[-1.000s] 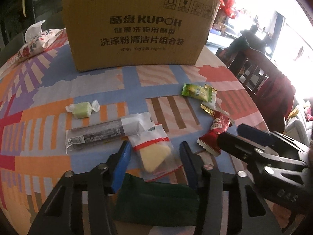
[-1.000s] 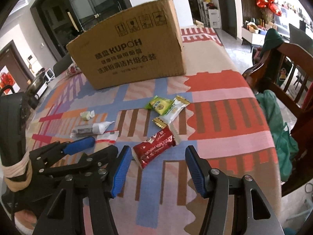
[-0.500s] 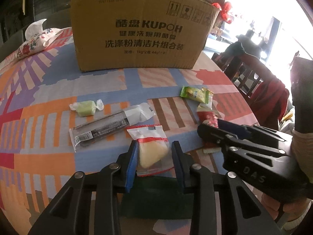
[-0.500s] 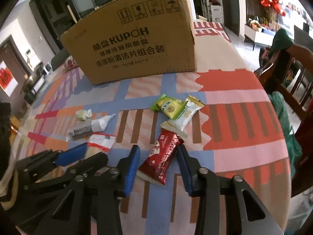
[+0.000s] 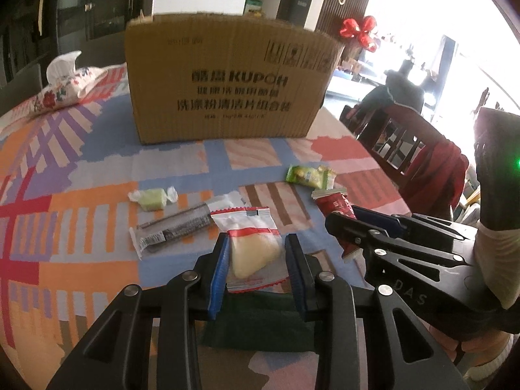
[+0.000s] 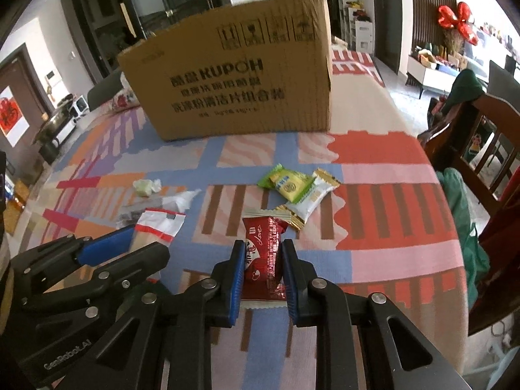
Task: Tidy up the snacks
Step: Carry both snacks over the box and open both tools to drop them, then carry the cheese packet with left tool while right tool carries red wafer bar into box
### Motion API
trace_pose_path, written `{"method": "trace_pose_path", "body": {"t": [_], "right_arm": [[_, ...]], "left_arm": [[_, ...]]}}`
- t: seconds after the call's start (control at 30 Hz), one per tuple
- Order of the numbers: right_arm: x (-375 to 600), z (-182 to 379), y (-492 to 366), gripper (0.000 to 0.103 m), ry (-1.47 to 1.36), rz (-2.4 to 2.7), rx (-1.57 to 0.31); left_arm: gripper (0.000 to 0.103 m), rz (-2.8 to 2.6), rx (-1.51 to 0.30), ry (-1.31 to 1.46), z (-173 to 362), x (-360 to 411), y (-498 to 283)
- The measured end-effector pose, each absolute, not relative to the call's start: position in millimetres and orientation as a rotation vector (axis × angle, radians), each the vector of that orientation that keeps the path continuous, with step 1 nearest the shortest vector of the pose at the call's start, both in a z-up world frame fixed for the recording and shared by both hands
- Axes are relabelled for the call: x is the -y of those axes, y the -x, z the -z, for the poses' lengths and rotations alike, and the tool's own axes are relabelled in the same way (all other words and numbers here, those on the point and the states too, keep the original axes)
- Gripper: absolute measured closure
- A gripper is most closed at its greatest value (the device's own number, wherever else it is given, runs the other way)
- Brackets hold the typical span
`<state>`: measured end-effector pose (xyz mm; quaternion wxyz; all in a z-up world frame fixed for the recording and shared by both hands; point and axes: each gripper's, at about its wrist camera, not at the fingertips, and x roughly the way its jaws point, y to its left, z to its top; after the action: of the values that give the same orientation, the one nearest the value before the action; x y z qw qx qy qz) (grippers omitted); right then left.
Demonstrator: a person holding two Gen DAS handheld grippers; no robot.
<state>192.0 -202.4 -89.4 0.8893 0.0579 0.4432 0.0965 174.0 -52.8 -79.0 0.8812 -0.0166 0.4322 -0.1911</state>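
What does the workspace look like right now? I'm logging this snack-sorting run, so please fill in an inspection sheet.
Surface: round table in a patchwork tablecloth.
Job's things: cardboard box at the back; clear-and-red cake packet and red snack pack held; green candy, dark stick pack, green packet and white-gold packet lying loose.
Clutter: floral tissue pouch.
Grippers: left gripper shut on the cake packet; right gripper has just closed on the red snack pack.
Cables: nothing seen.
Surroundings: wooden chair with draped clothes, red bow.
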Motion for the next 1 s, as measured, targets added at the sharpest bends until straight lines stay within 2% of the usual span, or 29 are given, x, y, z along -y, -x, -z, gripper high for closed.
{"method": "trace_pose_path", "body": {"t": [0.6, 1.0], "right_arm": [[199, -14, -174, 0.08, -0.115, -0.251, -0.642], [197, -73, -210, 0.08, -0.098, -0.285, -0.516]], "left_arm": [[0.069, 0.434, -0.65, 0.058, -26, 33, -164], [0.069, 0.377, -0.486, -0.047, -90, 30, -188]]}}
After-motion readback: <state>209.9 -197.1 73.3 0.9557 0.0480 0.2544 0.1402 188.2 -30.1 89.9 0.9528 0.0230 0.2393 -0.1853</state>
